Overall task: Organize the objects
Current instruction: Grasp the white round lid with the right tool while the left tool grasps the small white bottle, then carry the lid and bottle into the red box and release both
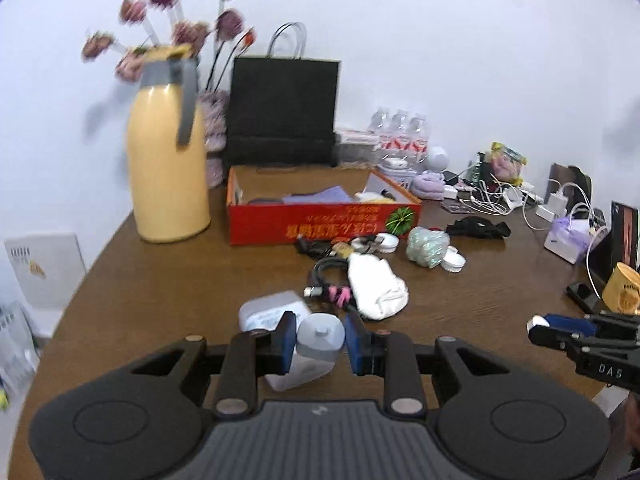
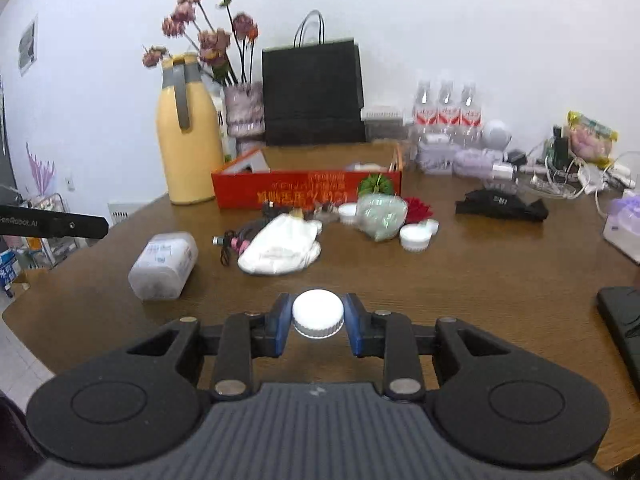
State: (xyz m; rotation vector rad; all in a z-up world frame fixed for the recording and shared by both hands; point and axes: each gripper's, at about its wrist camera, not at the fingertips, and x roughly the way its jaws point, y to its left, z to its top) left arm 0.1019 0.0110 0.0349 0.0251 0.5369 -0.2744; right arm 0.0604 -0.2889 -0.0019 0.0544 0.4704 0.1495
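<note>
My left gripper (image 1: 320, 344) is shut on a small translucent bottle (image 1: 318, 346) with a grey top, held just above the brown table (image 1: 160, 280). A white ribbed round cap (image 2: 318, 314) sits between the blue pads of my right gripper (image 2: 318, 316), which is shut on it. In the left wrist view the right gripper (image 1: 538, 326) comes in from the right edge with that white piece at its tip. An open red cardboard box (image 1: 324, 220) (image 2: 308, 192) with papers inside stands mid-table.
Loose items lie before the box: a clear plastic tub (image 2: 164, 264), a white cloth bundle (image 2: 280, 252), black cables (image 1: 326, 270), a greenish wrapped lump (image 2: 380, 214), small white jars (image 2: 416, 236). Behind stand a yellow thermos (image 1: 168, 160), a black paper bag (image 1: 280, 112), and water bottles (image 2: 446, 114).
</note>
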